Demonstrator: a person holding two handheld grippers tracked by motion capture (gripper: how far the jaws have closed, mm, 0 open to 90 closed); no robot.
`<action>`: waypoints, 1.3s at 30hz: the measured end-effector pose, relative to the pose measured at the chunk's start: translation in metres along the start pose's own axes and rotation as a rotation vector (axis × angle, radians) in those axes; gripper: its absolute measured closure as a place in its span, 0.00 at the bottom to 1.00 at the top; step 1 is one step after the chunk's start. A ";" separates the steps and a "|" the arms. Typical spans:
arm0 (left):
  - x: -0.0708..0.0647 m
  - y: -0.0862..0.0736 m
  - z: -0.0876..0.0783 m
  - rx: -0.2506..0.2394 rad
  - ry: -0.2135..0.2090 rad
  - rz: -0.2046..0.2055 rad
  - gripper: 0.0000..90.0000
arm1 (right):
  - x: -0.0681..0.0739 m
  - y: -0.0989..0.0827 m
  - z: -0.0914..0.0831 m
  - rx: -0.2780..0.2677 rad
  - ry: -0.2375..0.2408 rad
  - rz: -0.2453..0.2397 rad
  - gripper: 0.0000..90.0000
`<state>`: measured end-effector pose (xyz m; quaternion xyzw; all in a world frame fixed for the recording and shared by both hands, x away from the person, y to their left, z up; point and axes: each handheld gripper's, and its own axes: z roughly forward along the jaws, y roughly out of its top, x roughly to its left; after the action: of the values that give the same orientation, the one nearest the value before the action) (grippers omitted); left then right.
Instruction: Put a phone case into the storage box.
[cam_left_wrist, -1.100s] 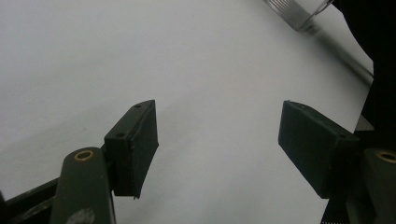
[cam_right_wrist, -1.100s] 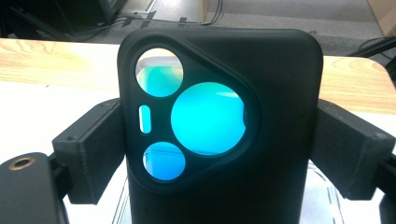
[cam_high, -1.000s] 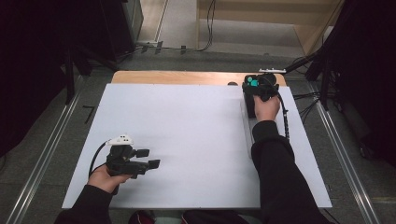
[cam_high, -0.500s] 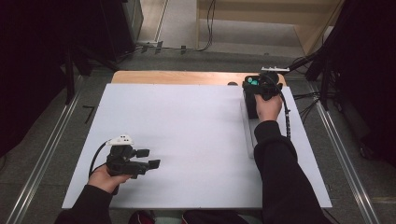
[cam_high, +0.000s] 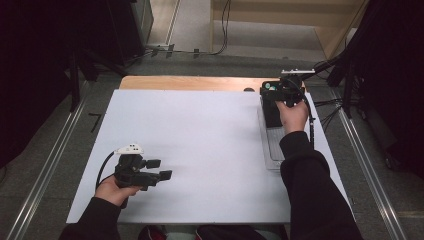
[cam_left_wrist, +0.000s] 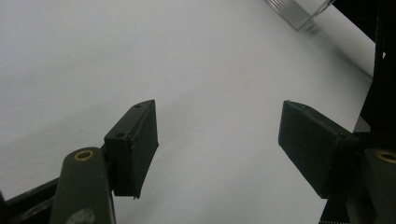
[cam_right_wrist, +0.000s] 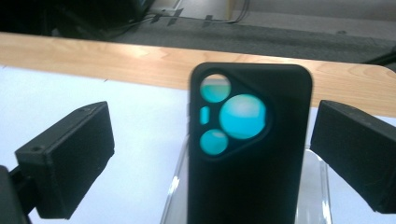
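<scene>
- Black phone case (cam_right_wrist: 250, 154) sits in the clear tray (cam_high: 272, 150) at the table's far right, long axis running away from me.
- My right gripper (cam_right_wrist: 212, 156) straddles it; jaws have just been opening, pads clear of both edges.
- Left gripper (cam_left_wrist: 217, 151) is parted, empty and well apart.

The left gripper (cam_high: 150, 172) rests low near the tabletop's (cam_high: 200, 130) near left corner, fingers (cam_left_wrist: 133, 144) apart and empty, while the right gripper (cam_high: 280, 92), on an outstretched dark-sleeved arm, hovers at the far right edge, fingers (cam_right_wrist: 70, 158) having just spread wide, seemingly gripping nothing.
</scene>
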<state>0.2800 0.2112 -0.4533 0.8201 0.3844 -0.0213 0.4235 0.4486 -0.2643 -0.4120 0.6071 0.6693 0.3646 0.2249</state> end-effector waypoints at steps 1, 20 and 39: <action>0.000 0.000 0.000 -0.001 -0.002 0.000 0.32 | 0.002 0.000 -0.003 0.003 0.002 -0.003 0.00; 0.002 0.002 0.003 0.006 -0.003 0.001 0.32 | 0.024 -0.018 -0.032 0.031 0.151 -0.022 0.13; 0.003 0.004 0.000 0.002 -0.005 0.008 0.32 | 0.039 -0.043 -0.048 0.078 0.308 -0.118 0.22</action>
<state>0.2845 0.2115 -0.4522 0.8221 0.3800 -0.0220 0.4234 0.3788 -0.2360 -0.4089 0.5119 0.7441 0.4132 0.1167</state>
